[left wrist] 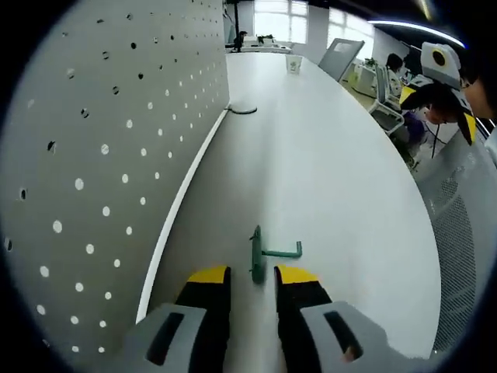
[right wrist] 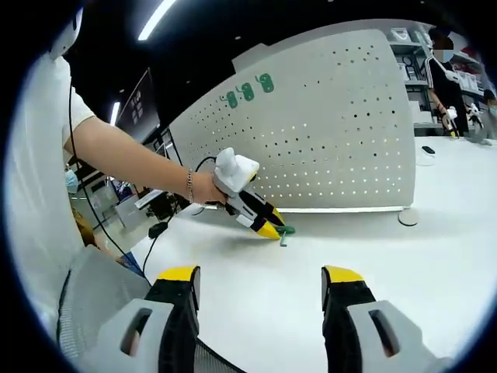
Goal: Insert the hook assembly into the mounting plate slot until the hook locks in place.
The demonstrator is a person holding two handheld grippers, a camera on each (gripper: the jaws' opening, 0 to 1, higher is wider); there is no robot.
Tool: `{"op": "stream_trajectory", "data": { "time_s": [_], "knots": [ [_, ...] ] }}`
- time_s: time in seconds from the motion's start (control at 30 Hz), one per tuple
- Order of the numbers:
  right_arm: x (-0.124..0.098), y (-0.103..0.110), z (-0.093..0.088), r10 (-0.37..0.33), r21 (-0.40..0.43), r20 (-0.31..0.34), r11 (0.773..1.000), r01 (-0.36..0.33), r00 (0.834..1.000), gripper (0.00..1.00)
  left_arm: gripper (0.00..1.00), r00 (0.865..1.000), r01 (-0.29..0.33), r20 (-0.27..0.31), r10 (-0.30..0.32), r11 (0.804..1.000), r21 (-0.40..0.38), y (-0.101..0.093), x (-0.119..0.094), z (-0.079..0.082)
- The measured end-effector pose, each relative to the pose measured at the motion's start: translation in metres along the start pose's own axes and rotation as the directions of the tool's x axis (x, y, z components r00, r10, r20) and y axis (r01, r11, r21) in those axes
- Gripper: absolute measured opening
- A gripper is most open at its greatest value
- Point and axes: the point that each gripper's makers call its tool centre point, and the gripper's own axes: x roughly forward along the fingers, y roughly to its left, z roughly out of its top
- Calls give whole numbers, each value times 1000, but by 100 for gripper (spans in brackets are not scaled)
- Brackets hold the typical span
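No legible text or labels.

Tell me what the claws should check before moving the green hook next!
1. Green hook lies on the white table: ok.
2. Left claw lined up around hook's flat end: ok.
3. Left claw squeezing the hook firmly: cannot tell.
4. Pegboard stands close beside the hook, holes free: ok.
5. Right claw open and away from the hook: ok.
6. Hook already hung in pegboard: not ok.
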Motion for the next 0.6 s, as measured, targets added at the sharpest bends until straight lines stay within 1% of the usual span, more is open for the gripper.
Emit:
{"op": "stream_trajectory", "data": {
  "time_s": [0.03, 0.1, 0.3, 0.4, 0.47, 0.6],
  "knots": [
    [0, 0, 0, 0, 1, 0, 1000, 0, 1000, 61, 16, 1000, -6, 5, 6, 1000, -8, 1, 0, 0],
    [0, 0, -1, -1, 3, 1, 1000, 1, 1000, 60, 13, 1000, -14, 8, 14, 1000, -12, 0, -1, 0],
    [0, -1, -1, -1, 5, -2, 1000, 1, 1000, 60, 12, 1000, -16, 1, 16, 1000, 16, 0, 1, 0],
    [0, -1, -1, 0, 5, -1, 1000, 0, 1000, 59, 9, 1000, -11, 1, 11, 1000, 25, -2, 1, 1],
    [0, -2, 0, -1, 5, 0, 1000, 1, 1000, 59, 6, 1000, -9, 4, 9, 1000, 23, -2, 2, 1],
    [0, -3, 1, -2, 6, 1, 1000, 2, 1000, 59, 6, 1000, -10, 4, 10, 1000, 24, -3, 2, 2]
  ]
}}
